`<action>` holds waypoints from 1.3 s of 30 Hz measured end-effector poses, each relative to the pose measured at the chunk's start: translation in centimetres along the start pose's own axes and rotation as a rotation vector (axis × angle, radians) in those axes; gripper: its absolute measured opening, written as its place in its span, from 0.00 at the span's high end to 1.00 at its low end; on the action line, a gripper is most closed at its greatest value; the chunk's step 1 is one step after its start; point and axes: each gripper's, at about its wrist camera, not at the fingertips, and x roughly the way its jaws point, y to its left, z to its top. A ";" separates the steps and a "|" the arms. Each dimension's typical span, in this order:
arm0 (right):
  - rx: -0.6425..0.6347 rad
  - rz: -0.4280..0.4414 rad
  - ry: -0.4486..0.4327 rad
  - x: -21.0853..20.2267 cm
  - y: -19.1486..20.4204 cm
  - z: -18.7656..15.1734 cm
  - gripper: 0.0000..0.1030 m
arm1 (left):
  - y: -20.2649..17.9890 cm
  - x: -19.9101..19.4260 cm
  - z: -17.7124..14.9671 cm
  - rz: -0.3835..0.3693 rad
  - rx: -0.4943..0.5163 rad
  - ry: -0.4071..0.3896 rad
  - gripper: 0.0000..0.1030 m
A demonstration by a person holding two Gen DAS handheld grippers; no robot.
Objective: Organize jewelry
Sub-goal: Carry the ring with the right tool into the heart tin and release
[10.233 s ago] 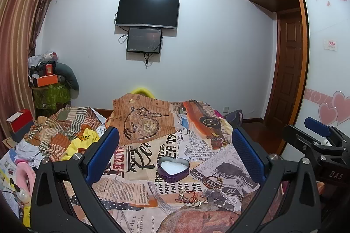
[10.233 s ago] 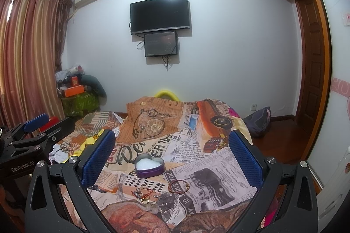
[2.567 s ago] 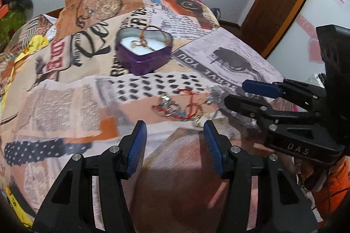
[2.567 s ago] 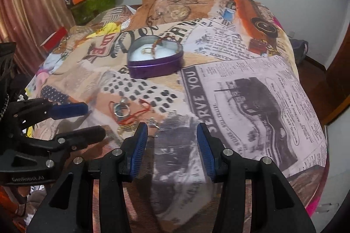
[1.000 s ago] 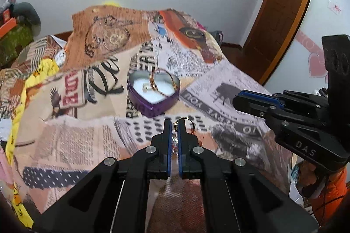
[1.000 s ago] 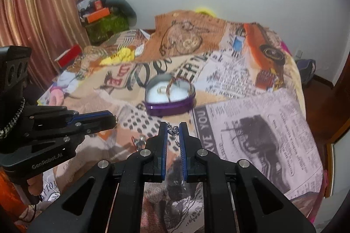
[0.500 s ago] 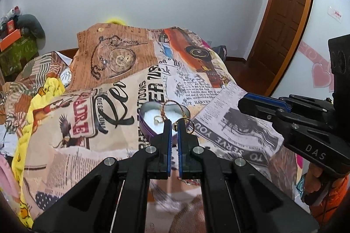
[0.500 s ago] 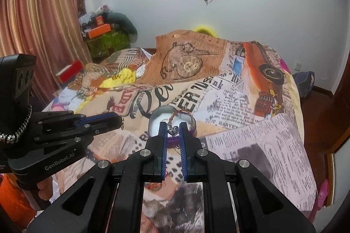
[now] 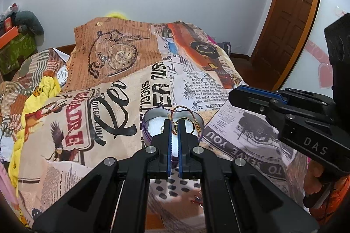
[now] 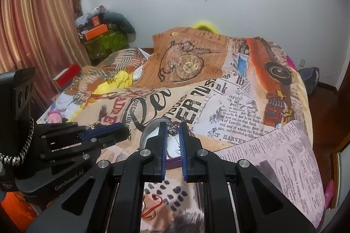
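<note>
A purple heart-shaped tin [image 9: 146,123] with a white lining lies on the printed bedspread; a braided bracelet [image 9: 192,116] and a small ring lie in it. My left gripper [image 9: 174,123] is shut on a gold ring [image 9: 188,125] and holds it just above the tin. My right gripper [image 10: 173,129] is shut on a small silver pendant [image 10: 173,130] over the same tin [image 10: 147,133]. More jewelry with a red cord [image 10: 153,205] lies on the bedspread nearer to me, also in the left wrist view [image 9: 198,200].
The bedspread [image 9: 113,88] covers a large bed. Yellow and striped clothes [image 9: 39,91] are piled at its left. A wooden door [image 9: 288,21] stands at the right. A red box [image 10: 67,74] and a cluttered stand [image 10: 102,36] sit by the curtains.
Both grippers closed on jewelry from the bedspread, lifted it and carried it forward over the tin. In the last half second they came lower and closer to the tin.
</note>
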 end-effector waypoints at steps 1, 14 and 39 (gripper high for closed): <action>0.002 0.004 0.008 0.5 -0.1 0.0 0.91 | 0.1 0.4 0.0 0.000 0.000 0.006 0.97; -0.011 0.034 0.136 5.5 -1.4 -0.4 0.91 | 0.9 4.8 -0.4 -0.007 0.009 0.085 0.97; -0.031 0.061 0.259 7.7 -1.1 -0.7 0.88 | 1.2 4.4 -0.5 -0.002 0.008 0.105 0.96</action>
